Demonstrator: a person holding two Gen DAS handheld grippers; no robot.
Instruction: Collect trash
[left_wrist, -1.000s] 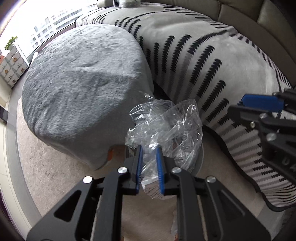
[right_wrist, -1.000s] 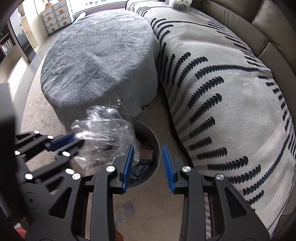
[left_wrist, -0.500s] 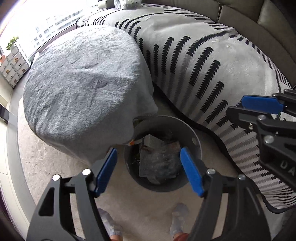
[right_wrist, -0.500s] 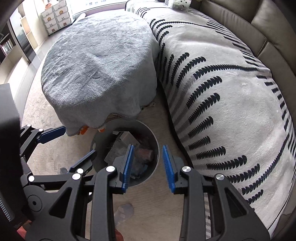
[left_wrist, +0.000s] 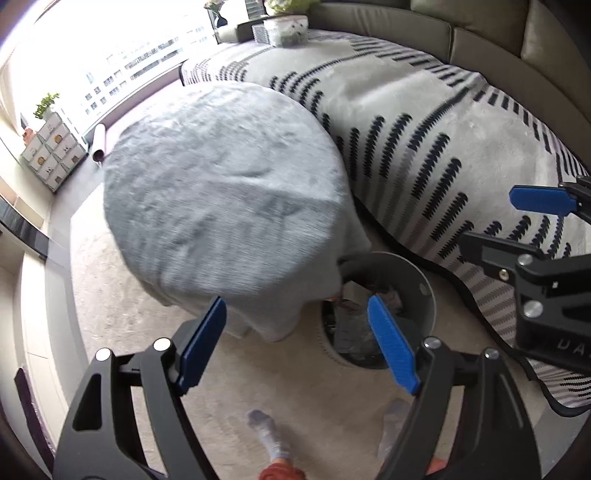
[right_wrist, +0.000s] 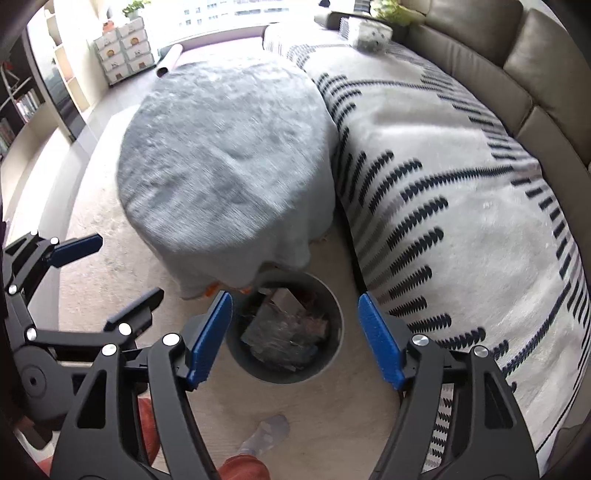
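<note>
Left gripper (left_wrist: 297, 341): blue pads spread wide, nothing between them; the jaws have just been opening. Carpet, a fold of grey cover and part of the bin are seen through the gap.

Right gripper (right_wrist: 295, 338): blue pads likewise spread wide and empty, the jaws having just been opening. The bin mouth is framed between them from above. The left gripper is also seen in this view at the left edge, its fingers parted.

Trash bin (right_wrist: 334, 363): round, grey-walled, standing on the carpet below both grippers, just beside the draped edge of the ottoman and close to the hanging throw. In the left view its far rim (left_wrist: 424, 280) is partly hidden by the grey cover.

Trash (right_wrist: 284, 332): crumpled clear plastic lying inside the bin on top of cardboard and other scraps; touched by neither gripper.

Ottoman (right_wrist: 225, 162): large, rounded, covered in a grey plush cloth that overhangs the bin's rim.

Sofa (right_wrist: 524, 74): olive-brown cushions along the right, its seat covered by a pale throw (right_wrist: 461, 206) with rows of dark marks.

Carpet (right_wrist: 332, 413): beige.

Person: a grey-socked foot (right_wrist: 266, 434) and an orange-red trouser hem at the bottom edge.

Drawer unit (right_wrist: 123, 51): white, near the window.
</note>
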